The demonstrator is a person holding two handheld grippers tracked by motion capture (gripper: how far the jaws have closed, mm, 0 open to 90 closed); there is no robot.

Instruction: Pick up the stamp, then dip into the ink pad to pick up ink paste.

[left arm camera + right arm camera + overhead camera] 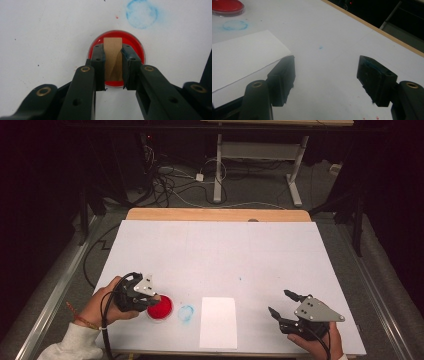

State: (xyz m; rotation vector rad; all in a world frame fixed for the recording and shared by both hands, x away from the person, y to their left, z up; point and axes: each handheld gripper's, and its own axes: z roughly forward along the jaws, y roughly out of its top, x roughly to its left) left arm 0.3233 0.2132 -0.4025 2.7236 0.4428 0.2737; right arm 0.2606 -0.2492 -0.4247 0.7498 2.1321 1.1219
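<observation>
A white-covered table [215, 255] with a wooden far edge stands in a dark room, most of its surface bare. Near the front-left edge, the left gripper [113, 62] clamps a small wooden block [113, 58] over a round red dish [135, 45], just beside a blue ring stain [141, 13] and a white paper sheet [218, 321]. The right gripper [325, 75] hovers near the front-right corner, jaws wide apart and empty; no writing is legible.

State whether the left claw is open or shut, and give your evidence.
Shut. In the left gripper view, the left claw has both jaws pressed against the sides of a wooden block held over the red dish.
</observation>
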